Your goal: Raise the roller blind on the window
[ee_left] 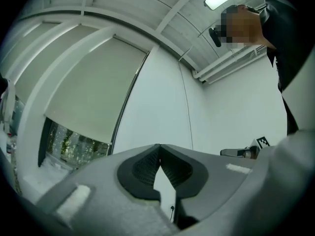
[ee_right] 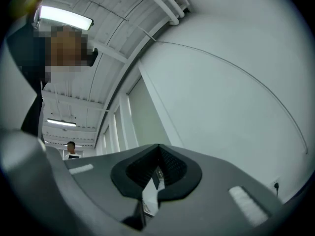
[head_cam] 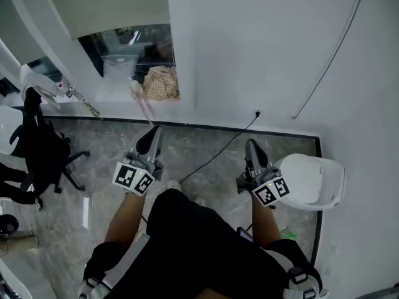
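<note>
At the far left of the head view a black office chair (head_cam: 38, 149) stands on the grey stone floor (head_cam: 106, 148). Above it, in the upper left of the frame, the roller blind (head_cam: 115, 4) hangs over the window (head_cam: 134, 45). It is a pale sheet that drops from the top of the frame. Its lower edge runs across the window's width and leaves a strip of glass bare beneath it. A tan checked cloth bundle (head_cam: 162, 83) lies on the window sill (head_cam: 118, 101) below.

In the left gripper view the blind (ee_left: 91, 100) fills the left half, with its long axis running from upper right down to lower left. Its bottom edge sits just above the bare glass (ee_left: 71, 144).

At lower centre-left of the head view, the left hand-held gripper (head_cam: 151, 134) points towards the sill, well apart from the blind. Its own view shows the jaws (ee_left: 159, 149) pressed together with nothing between them.

A dark cable (head_cam: 215, 157) crosses the floor between the two tools up to a wall socket (head_cam: 257, 113).

At centre-right, the right hand-held gripper (head_cam: 250, 146) points at the white wall (head_cam: 274, 48). Its jaws (ee_right: 158, 149) are likewise closed on nothing. A white rounded container (head_cam: 315, 179) stands just beside it at the right.
</note>
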The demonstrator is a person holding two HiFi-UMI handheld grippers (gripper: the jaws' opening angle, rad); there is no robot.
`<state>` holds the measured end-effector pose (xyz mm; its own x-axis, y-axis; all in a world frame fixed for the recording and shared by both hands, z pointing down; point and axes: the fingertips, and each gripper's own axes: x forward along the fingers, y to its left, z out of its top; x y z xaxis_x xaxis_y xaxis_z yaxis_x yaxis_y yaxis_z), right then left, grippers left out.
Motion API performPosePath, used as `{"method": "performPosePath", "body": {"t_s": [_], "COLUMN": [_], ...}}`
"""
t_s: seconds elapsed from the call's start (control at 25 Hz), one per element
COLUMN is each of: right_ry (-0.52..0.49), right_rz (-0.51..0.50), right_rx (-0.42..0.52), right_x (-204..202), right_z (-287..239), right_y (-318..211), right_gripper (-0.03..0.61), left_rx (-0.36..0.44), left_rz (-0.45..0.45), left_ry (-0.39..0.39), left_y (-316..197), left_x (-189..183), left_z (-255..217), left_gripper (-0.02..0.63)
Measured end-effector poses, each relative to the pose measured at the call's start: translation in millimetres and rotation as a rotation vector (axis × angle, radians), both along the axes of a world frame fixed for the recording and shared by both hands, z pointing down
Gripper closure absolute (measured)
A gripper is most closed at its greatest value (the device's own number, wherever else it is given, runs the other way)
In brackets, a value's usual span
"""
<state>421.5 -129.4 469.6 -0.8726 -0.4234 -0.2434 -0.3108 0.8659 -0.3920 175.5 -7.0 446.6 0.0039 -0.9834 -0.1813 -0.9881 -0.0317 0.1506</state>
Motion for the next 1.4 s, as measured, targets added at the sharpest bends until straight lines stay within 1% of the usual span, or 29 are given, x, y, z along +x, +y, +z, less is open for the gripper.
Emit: {"method": "performPosePath", "body": {"t_s": [0.12, 0.24, 0.36, 0.48, 0.6, 0.8, 1.12, 1.4], "right_ry": [0.003, 0.005, 0.004, 0.008, 0.008, -0.004, -0.006, 0.014], "right_rz": [-0.079, -0.126, -0.146, -0.153, -0.163, -0.186, -0.241, -0.308], "right_rx": [-0.012, -0.01, 0.006, 0.013, 0.026, 0.066, 0.063, 0.086], "right_x": [-32, -57, -73, -90, -118, -182, -291, -384], "right_z": [5, 2, -1, -1, -6, -18, -24, -29], "right_y": [-1, -1, -4, -15, -21, -13, 14, 55], "right_gripper": [0.578, 0.578, 0.578, 0.578, 0.578, 0.578, 0.578, 0.578], "left_rx": [-0.01, -0.006, -0.001, 0.021, 0.038, 0.063, 0.073, 0.068], "left_rz": [-0.061, -0.108, -0.138, -0.146, -0.154, -0.184, -0.218, -0.284], "left_ry": [-0.005, -0.008, -0.01, -0.01, -0.02, -0.021, -0.027, -0.009], "left_y": [13, 21, 23, 17, 16, 27, 62, 121], "left_x": [-16, -35, -54, -69, -90, -152, -254, -331], "left_z": [1, -1, 0, 0, -2, -8, -13, -4], "left_gripper": [0.614, 0.614, 0.614, 0.614, 0.614, 0.614, 0.614, 0.614]}}
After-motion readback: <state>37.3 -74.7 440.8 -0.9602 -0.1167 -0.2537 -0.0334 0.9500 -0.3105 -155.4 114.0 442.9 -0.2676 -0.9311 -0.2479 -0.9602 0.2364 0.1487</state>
